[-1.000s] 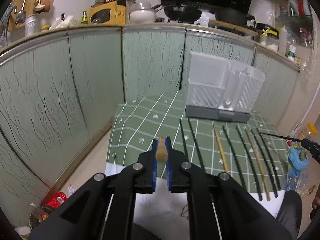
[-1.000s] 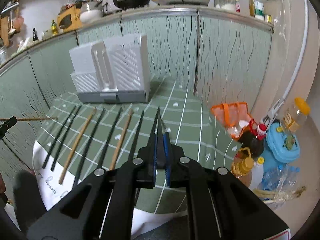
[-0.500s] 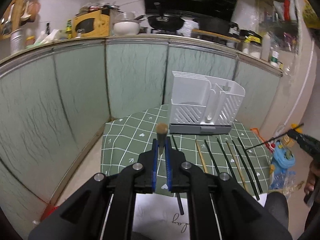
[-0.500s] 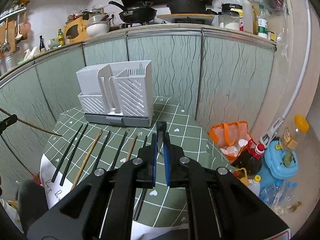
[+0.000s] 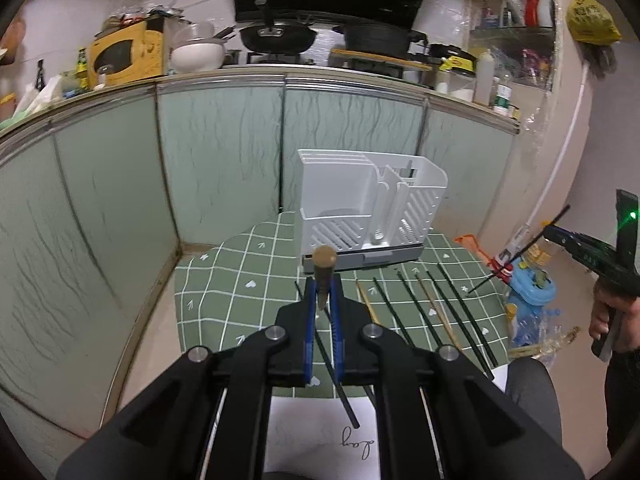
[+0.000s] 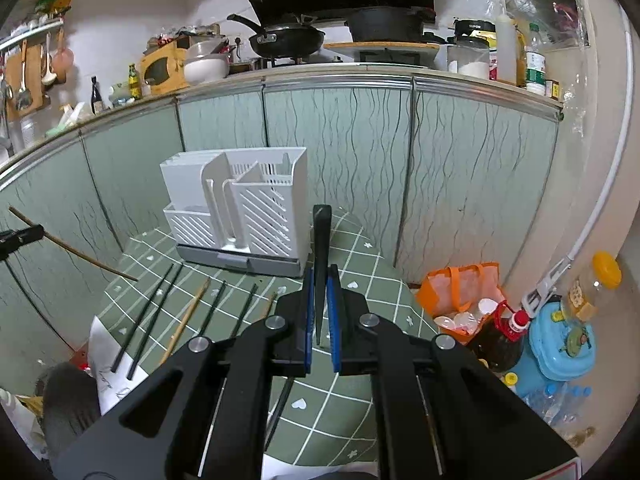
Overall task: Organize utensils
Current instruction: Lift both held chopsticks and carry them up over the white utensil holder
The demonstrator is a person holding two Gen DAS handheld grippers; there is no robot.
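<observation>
Carrying step: left gripper [image 5: 322, 312] clamps a wooden chopstick [image 5: 323, 276]; right gripper [image 6: 320, 312] clamps a black chopstick [image 6: 321, 264]. Next, lower both into the holder [image 6: 240, 208] at 11 o'clock.

Six black chopsticks [image 6: 146, 326], three wooden chopsticks [image 6: 186, 320], one white rack [image 6: 236, 216]

White plastic utensil rack [image 5: 370, 210] at worktop [image 5: 224, 280] rear; loose dark and wooden chopsticks [image 5: 436, 312] in a row before it.
</observation>
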